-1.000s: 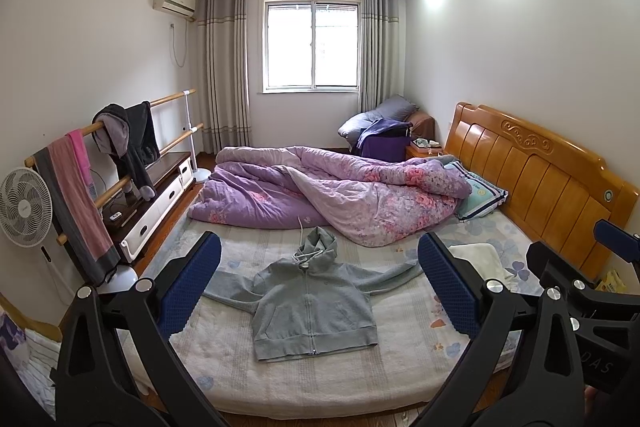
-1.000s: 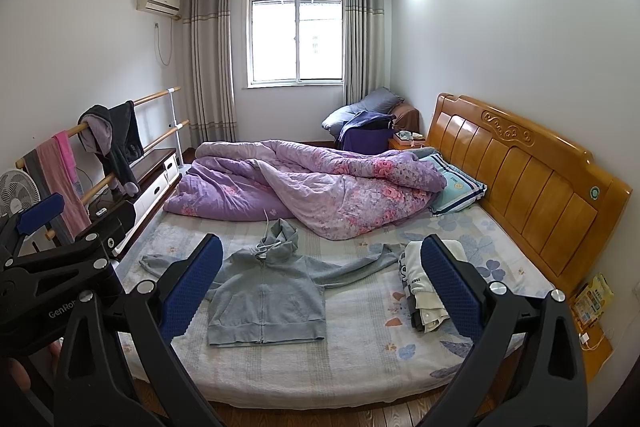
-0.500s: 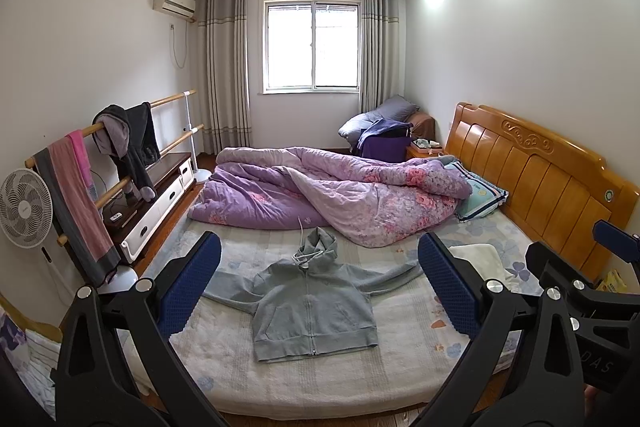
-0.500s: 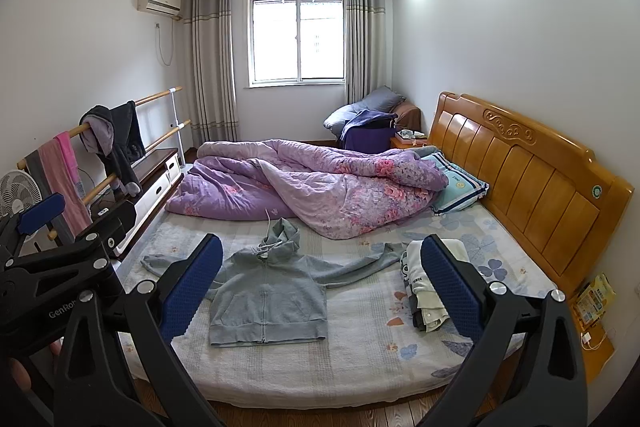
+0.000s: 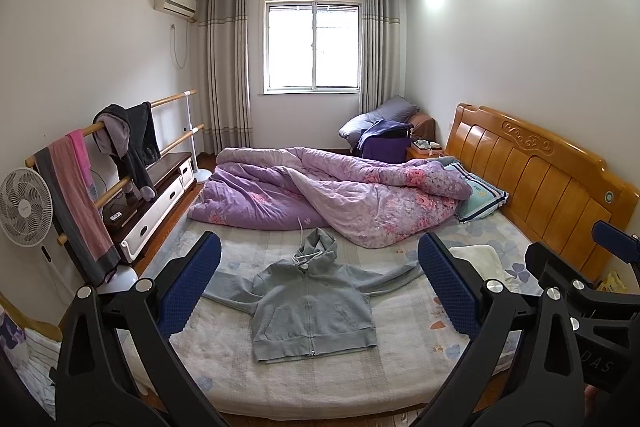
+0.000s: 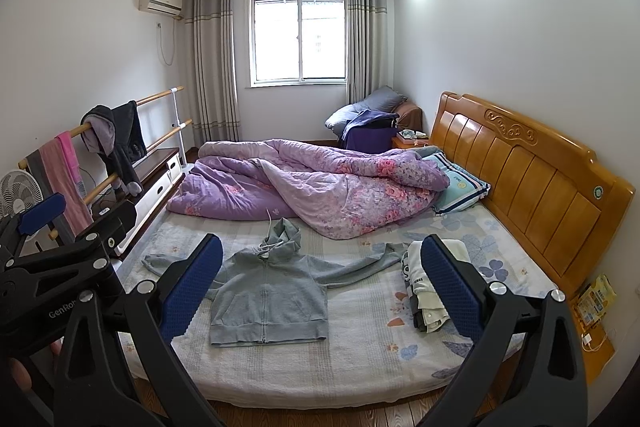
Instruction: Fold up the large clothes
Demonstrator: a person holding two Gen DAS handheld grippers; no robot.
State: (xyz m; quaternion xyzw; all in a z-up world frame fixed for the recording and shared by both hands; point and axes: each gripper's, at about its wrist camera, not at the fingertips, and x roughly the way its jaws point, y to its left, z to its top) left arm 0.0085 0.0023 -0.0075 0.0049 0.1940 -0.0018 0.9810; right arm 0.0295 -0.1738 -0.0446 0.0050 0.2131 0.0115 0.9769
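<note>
On bed (image 5: 400,359), near edge: grey zip hoodie (image 5: 314,311) flat, sleeves spread | left gripper (image 5: 318,287) and right gripper (image 6: 320,283) spread wide, empty, well above | risk: hood drawstring and purple quilt (image 6: 320,187) beside hood snagging; folded stack (image 6: 424,291) touching right sleeve gets dragged

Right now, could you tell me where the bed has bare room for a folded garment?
Bare mattress lies below the hoodie hem and between it and the folded clothes pile. The far half is crowded by the purple quilt.
</note>
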